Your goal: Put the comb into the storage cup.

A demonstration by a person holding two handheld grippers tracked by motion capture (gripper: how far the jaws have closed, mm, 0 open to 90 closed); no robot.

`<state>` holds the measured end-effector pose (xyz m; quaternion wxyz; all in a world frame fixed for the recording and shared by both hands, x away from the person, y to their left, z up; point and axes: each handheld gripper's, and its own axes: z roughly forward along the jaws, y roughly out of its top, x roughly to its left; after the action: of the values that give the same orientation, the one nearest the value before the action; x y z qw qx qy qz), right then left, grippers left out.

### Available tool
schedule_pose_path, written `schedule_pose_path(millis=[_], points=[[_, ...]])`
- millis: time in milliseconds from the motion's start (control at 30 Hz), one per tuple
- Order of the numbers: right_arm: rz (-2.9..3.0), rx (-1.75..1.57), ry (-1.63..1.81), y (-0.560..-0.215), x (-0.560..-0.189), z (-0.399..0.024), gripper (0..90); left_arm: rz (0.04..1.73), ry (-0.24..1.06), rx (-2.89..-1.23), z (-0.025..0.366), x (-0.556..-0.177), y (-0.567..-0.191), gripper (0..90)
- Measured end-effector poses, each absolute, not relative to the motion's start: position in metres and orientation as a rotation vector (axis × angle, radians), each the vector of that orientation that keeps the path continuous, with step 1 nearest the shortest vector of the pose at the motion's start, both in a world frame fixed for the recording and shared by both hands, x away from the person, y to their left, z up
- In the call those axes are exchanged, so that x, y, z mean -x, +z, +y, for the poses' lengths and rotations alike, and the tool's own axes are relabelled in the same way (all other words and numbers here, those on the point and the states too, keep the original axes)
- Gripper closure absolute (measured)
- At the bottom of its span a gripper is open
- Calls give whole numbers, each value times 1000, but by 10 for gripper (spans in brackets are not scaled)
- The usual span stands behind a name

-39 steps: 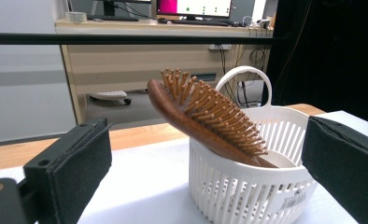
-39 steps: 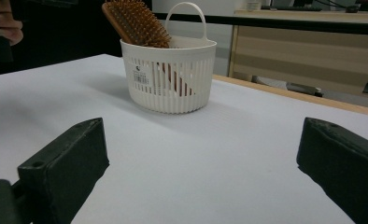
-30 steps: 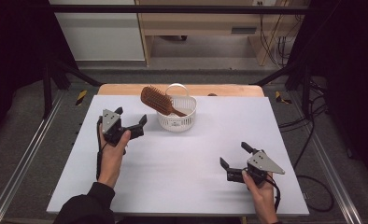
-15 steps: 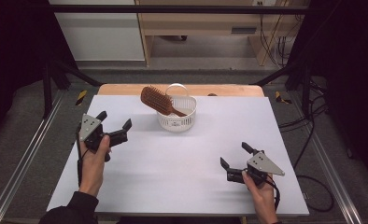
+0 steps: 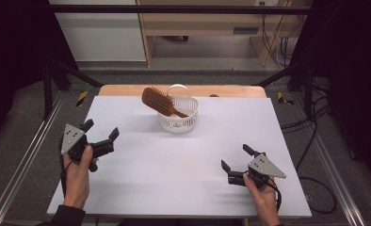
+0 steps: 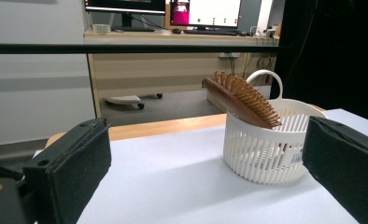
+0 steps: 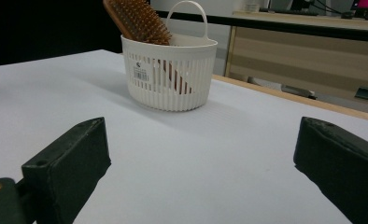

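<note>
The white surface (image 5: 174, 179) takes up most of the high view, and near its upper centre stands the white slatted basket (image 5: 178, 114) with the wooden hairbrush (image 5: 156, 100) propped in it, handle down inside and bristled head leaning out over the rim toward the upper left. The left gripper (image 5: 100, 137) sits at the left of that frame and the right gripper (image 5: 235, 158) at the lower right, both well apart from the basket, both with jaws spread wide and holding nothing. With the brush in the basket, the sound move seems to be to keep both grippers low and clear, so nothing nudges the light basket (it would likely tip easily). In the right gripper view the handle (image 7: 175, 77) shows only through the slats, and its end is hidden. The label (image 7: 141, 72) on the basket is too small to read.
</note>
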<state>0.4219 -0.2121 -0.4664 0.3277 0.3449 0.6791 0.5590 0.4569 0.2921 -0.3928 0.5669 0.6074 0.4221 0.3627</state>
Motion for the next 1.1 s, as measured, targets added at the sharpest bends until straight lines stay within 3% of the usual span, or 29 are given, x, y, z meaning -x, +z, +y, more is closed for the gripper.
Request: schedule_pose_path(millis=[567, 1100], points=[[1770, -888, 1477, -463, -421, -214, 36, 974, 863, -1403, 319, -432, -411, 15], [1767, -871, 1465, -453, -418, -231, 30, 926, 841, -1454, 318, -412, -426, 11]])
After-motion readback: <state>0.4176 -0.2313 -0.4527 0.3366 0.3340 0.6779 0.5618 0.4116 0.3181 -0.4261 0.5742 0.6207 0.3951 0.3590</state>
